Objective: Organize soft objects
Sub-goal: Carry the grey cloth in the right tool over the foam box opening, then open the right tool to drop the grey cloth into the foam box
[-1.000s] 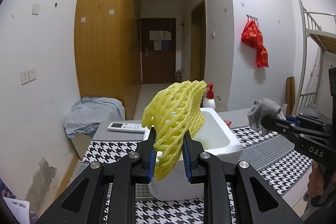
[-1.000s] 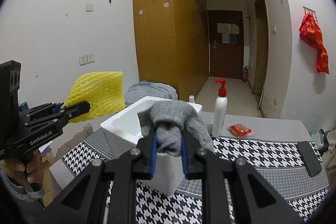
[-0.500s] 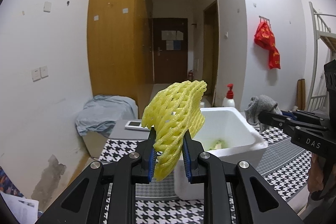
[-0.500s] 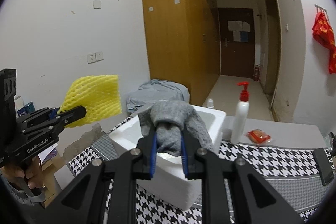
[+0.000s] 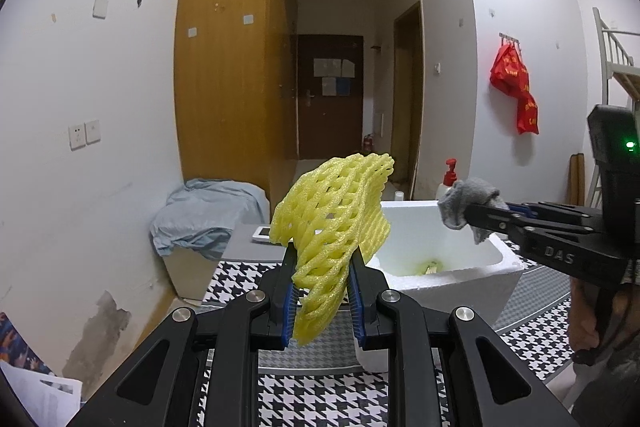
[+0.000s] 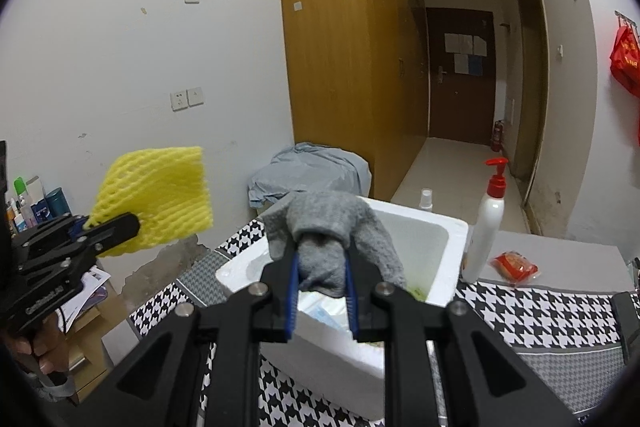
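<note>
My left gripper (image 5: pixel 322 301) has its jaws clamped on the yellow foam fruit net (image 5: pixel 334 223), low centre of the left view. My right gripper (image 6: pixel 322 301) pinches the grey sock (image 6: pixel 328 239) over the white foam box (image 6: pixel 456 239) on the bench (image 6: pixel 540 307). The net is not over the opening yet; released here, I judge, it could catch the rim and fall. The sock's loose folds might snag on my jaws.

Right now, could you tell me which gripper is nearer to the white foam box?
Right. The right gripper holds the grey sock over the white foam box; the left gripper, holding yellow foam netting, hangs beside it.
</note>
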`<state>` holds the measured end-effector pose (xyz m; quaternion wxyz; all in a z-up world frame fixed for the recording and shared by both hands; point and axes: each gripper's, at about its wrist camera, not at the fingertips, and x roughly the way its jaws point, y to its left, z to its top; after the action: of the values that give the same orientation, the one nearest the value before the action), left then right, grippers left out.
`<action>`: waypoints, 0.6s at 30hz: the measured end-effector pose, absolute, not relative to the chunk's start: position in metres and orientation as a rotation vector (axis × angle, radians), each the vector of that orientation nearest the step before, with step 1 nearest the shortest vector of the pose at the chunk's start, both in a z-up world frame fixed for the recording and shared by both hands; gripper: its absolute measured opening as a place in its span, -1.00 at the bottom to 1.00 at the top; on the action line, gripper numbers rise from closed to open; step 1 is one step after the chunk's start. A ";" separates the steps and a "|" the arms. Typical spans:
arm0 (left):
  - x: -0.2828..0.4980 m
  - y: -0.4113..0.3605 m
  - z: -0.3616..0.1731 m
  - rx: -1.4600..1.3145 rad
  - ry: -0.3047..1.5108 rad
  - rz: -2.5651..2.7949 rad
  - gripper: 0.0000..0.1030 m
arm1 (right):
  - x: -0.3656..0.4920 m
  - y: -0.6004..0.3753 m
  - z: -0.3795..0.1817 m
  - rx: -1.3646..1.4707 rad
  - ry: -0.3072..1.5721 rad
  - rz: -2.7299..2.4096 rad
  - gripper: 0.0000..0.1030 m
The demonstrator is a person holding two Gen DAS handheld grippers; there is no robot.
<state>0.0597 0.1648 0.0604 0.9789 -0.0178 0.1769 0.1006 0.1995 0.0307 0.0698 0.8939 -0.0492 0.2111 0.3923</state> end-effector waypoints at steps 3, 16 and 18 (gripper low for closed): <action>0.059 0.168 0.059 -0.033 0.361 0.199 -0.55 | 0.205 0.035 0.067 -0.102 0.446 0.800 -0.55; 0.058 0.172 0.061 -0.034 0.362 0.198 -0.55 | 0.218 0.051 0.064 -0.110 0.467 0.785 0.22; 0.059 0.174 0.061 -0.038 0.357 0.184 -0.55 | 0.217 0.050 0.066 -0.107 0.439 0.766 0.48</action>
<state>0.0591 0.1743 0.0615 0.9797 -0.0188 0.1773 0.0916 0.2165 0.0496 0.0658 0.9028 -0.0519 0.2123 0.3705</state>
